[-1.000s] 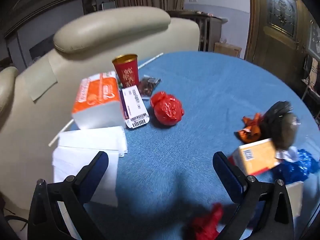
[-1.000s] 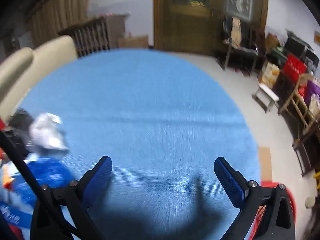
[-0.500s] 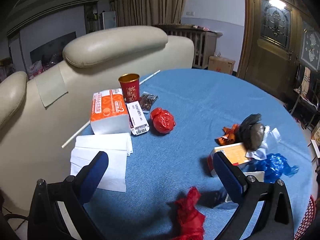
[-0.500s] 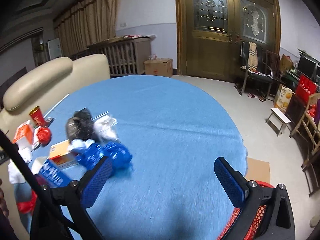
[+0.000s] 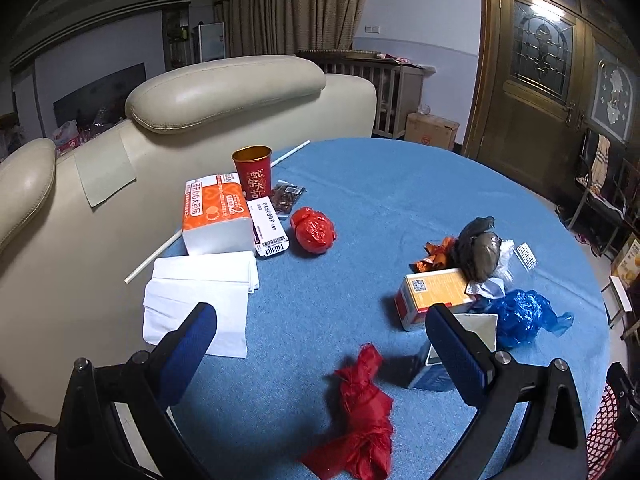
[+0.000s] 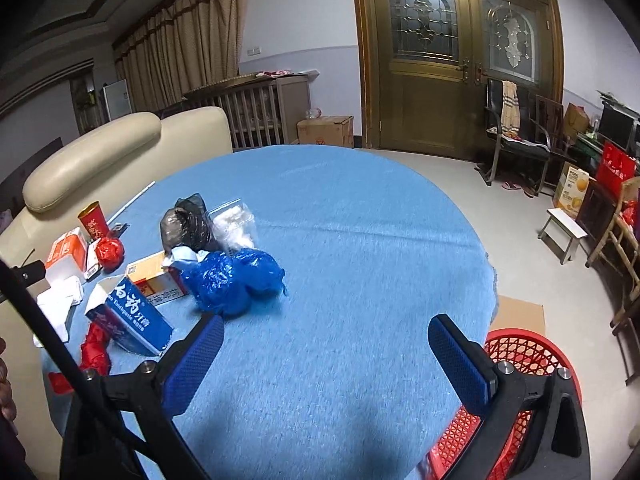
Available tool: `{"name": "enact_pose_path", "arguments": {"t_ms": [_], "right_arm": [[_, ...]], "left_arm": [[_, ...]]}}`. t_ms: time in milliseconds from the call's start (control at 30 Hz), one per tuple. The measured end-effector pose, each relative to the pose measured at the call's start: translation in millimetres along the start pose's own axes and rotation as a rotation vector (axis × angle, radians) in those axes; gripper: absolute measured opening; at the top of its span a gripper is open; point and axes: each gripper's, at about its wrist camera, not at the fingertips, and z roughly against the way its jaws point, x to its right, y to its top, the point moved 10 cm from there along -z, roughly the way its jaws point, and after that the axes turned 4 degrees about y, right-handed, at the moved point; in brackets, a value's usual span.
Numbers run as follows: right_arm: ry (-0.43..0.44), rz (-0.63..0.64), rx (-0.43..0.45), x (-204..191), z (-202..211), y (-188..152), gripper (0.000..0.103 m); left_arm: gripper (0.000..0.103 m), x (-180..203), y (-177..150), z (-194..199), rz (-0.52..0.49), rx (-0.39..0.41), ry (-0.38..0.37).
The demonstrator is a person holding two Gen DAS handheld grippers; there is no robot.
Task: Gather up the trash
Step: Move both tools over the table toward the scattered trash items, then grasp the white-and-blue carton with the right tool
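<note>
While both hover over the blue worktop (image 6: pixel 360 240), the left hand-held gripper (image 5: pixel 320 344) and right hand-held gripper (image 6: pixel 324 354) are spread wide with nothing in them. Crumpled red wrapper (image 5: pixel 360 412) lies right between the left fingers, toothpaste box (image 6: pixel 128 316) by its right finger. Blue plastic bag (image 6: pixel 236 280) sits just ahead-left of the right one, red basket (image 6: pixel 520 360) down beside its right finger.
</note>
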Motion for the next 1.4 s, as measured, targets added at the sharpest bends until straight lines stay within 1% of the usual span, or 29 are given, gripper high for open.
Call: {"name": "enact_pose_path", "arguments": {"t_ms": [467, 867, 1233, 1400], "right_arm": [[0.014, 0.003, 0.029, -4.4, 11.9, 0.2, 0.103], [0.022, 0.010, 0.031, -9.0, 13.6, -3.8, 0.103], [0.023, 0.032, 0.022, -17.9, 10.8, -7.8, 0.103], [0.031, 0.056, 0.021, -27.2, 10.5, -10.2, 0.103]], "left_arm": [[0.103, 4.6, -2.8, 11.4, 0.003, -0.001, -0.017], [0.103, 3.8, -5.3, 17.4, 0.008, 0.000, -0.024], [0.103, -20.5, -5.2, 22.6, 0.080, -0.001, -0.040], [0.103, -32.0, -15.3, 21.3, 0.097, -0.017, -0.036]]}}
